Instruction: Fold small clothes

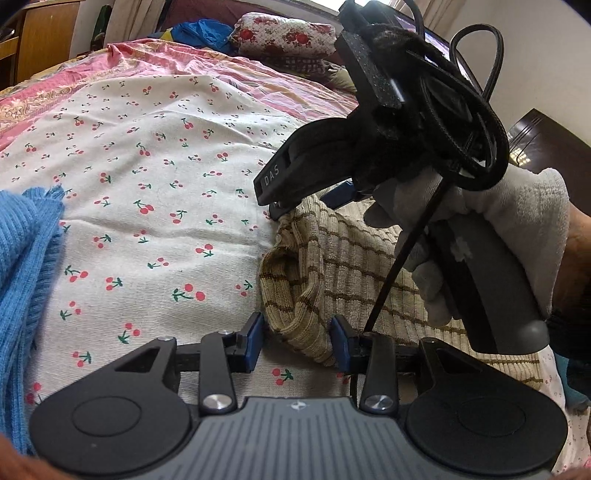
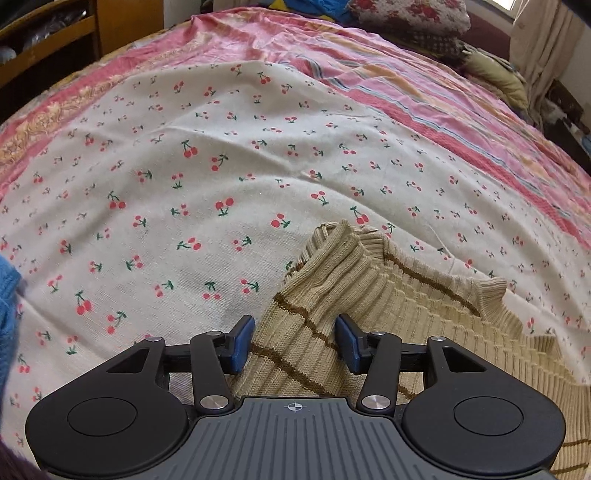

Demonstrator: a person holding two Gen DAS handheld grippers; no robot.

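A beige ribbed knit garment with brown stripes [image 1: 332,258] lies rumpled on the cherry-print sheet [image 1: 155,192]. My left gripper [image 1: 297,341] is open, its blue pads on either side of the garment's near folded edge. In the left wrist view the right gripper [image 1: 280,206] reaches down to the garment's far edge, held by a white-gloved hand [image 1: 480,229]. In the right wrist view the garment [image 2: 369,295] lies under my open right gripper [image 2: 295,343], its ribbed collar just ahead of the pads.
A blue knit garment [image 1: 26,277] lies at the left, and shows as a blue patch in the right wrist view [image 2: 7,314]. A pink striped bedspread [image 2: 406,85] covers the bed beyond the sheet. Floral pillows [image 1: 288,33] sit at the head; wooden furniture [image 2: 74,33] stands left.
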